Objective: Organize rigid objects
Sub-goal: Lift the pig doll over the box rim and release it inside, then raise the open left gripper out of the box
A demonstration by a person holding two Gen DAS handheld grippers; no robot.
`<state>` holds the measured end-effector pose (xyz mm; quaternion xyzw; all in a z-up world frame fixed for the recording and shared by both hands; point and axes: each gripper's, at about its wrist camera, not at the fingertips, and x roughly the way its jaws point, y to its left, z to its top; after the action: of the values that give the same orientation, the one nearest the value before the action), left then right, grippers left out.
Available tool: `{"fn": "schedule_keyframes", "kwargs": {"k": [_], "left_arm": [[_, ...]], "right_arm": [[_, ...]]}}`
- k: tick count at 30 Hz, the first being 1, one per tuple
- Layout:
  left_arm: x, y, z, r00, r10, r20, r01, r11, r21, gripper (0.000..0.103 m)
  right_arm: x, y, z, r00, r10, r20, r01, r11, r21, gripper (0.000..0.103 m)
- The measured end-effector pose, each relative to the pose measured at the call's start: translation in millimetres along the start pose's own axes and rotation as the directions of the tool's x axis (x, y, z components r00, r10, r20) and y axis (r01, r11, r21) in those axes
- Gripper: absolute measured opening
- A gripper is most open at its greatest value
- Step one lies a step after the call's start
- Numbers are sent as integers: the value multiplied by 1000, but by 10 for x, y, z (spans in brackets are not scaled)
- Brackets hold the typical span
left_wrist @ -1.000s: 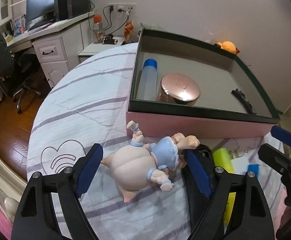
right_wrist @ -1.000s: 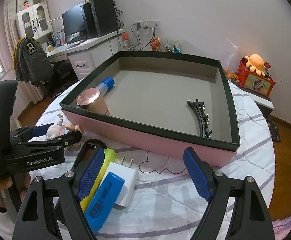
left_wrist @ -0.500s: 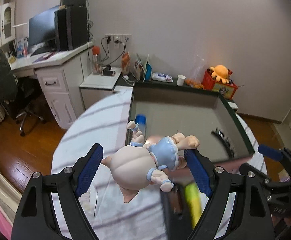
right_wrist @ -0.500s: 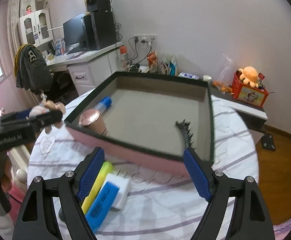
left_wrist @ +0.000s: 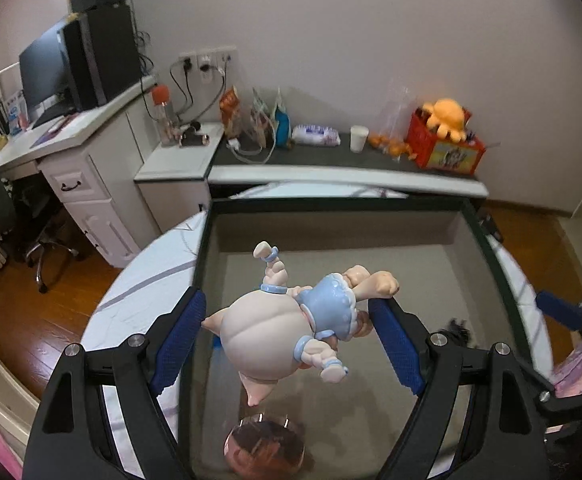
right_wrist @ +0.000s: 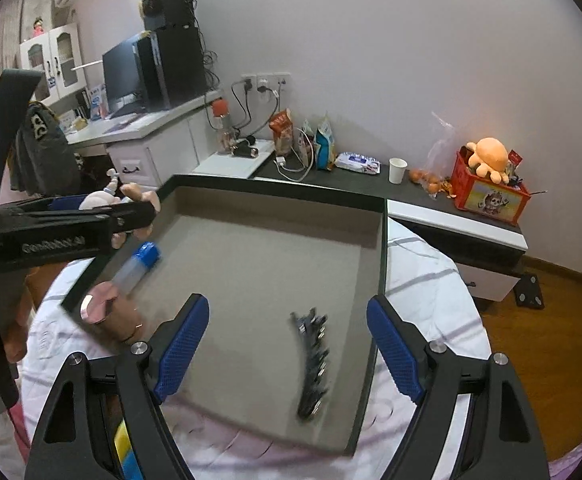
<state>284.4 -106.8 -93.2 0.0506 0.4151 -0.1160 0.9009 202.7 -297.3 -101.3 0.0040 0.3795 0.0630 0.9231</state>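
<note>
Left gripper (left_wrist: 287, 336): jaws clamped on pig figurine (left_wrist: 279, 332), above box (left_wrist: 331, 204).
Right gripper (right_wrist: 287, 344): jaws apart, empty, above box.
Hair clip (right_wrist: 311, 364): inside box.

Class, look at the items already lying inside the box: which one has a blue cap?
The clear bottle, lying on its side by the box's left wall. The round jar beside it has a rose-gold lid, and the hair clip is black with no cap.

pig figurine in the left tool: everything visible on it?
The pig figurine looks like glossy hard plastic: pale pink body, light blue frilled dress, blue cuffs on its limbs. It lies sideways, rump toward the camera, clamped between the left tool's blue pads, held in the air above the open box. Nothing else touches it.
</note>
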Motion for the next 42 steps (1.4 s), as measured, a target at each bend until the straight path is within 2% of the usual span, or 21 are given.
{"fn": "schedule_keyframes", "kwargs": {"k": [5,9,15,20,23,26,29,31,37,42], "left_arm": [[381,-80,-5,998,13,-65,-12,1000,16,85],[515,-87,-59,996,26,-86,-25,1000,17,85],[525,-70,-72,995,34,-89,-33,999,14,85],[522,-14,-95,993,15,-121,-17,1000,-9,86],[444,21,-109,994,-10,-106,8,1000,-18,92],[328,84,-133,995,-21,-95,19,999,-27,92],[102,232,-175,996,-68,-59,64,995,-76,92],[-90,343,-209,997,-75,-22,73,993,-96,93],[-625,730,-434,996,10,87,0,994,-112,98],[-799,1036,-599,992,51,118,-37,992,-122,99]], "right_arm": [[300,-133,71,999,-15,-39,16,1000,5,83],[447,-150,114,997,-54,-52,54,998,-13,83],[533,-109,206,997,-54,-61,52,998,-32,83],[596,-40,203,995,-56,-80,53,997,-47,83],[612,-24,209,994,-60,-93,56,997,-51,83],[628,-6,203,991,-65,-116,59,997,-50,83],[594,28,191,990,-61,-131,57,998,-36,83],[585,88,182,988,-51,-145,46,998,-38,83],[767,356,233,972,-83,-221,67,995,-77,83],[1064,504,278,942,-75,-328,46,994,-96,83]]}}
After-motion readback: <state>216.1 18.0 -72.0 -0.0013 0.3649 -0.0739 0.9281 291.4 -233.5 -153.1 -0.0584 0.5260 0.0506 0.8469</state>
